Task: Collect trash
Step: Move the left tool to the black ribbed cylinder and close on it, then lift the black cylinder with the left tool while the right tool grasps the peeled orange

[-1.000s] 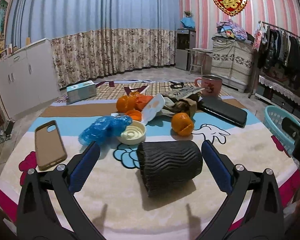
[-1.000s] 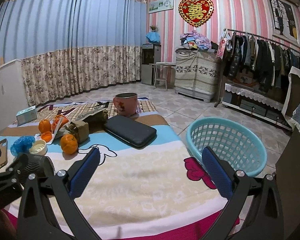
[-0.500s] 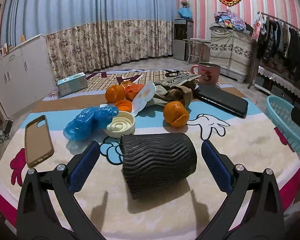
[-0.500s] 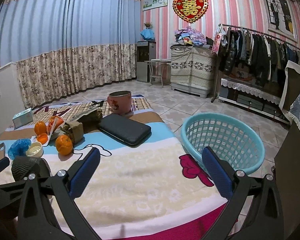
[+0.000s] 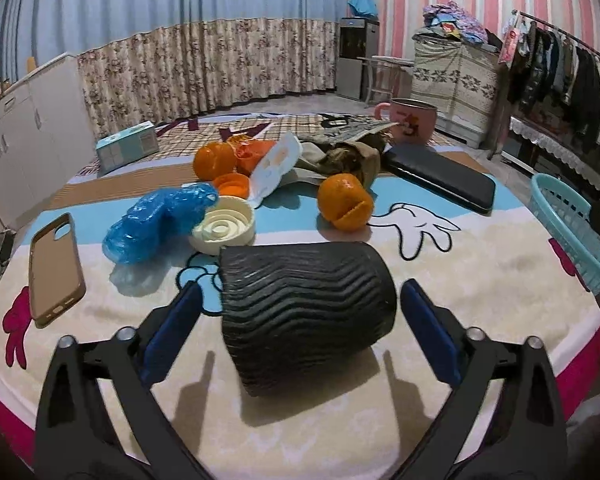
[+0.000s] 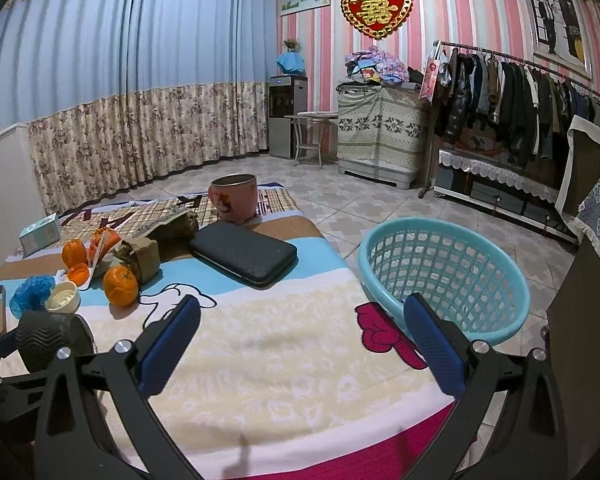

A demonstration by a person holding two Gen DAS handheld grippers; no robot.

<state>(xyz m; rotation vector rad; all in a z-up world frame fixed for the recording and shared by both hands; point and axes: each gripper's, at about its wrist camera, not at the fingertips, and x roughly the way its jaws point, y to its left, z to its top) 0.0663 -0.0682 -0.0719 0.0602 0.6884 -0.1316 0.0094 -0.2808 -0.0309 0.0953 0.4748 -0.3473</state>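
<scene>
A black ribbed cup (image 5: 306,304) lies on its side on the cartoon-print table cover. My left gripper (image 5: 300,288) straddles it, one blue pad on each side with a small gap; the jaws are closing and neither pad presses on it. Behind the cup lie a crumpled blue plastic bag (image 5: 156,220), a cream lid (image 5: 223,230), an orange peel (image 5: 230,184) and a brown paper wad (image 5: 352,158). My right gripper (image 6: 303,302) hovers open and empty over the table's near right part. A turquoise basket (image 6: 452,264) stands just off the right edge. The cup (image 6: 48,340) shows at far left there.
Two oranges (image 5: 344,202) (image 5: 214,160), a brown phone case (image 5: 54,264), a black flat case (image 5: 444,182), a pink mug (image 5: 412,120) and a tissue box (image 5: 126,146) share the table. Clothes rack and cabinets line the room's right side.
My left gripper has come forward and down, so the black cup now sits deeper between its fingers, and the jaws have narrowed slightly. The right gripper has hardly moved.
</scene>
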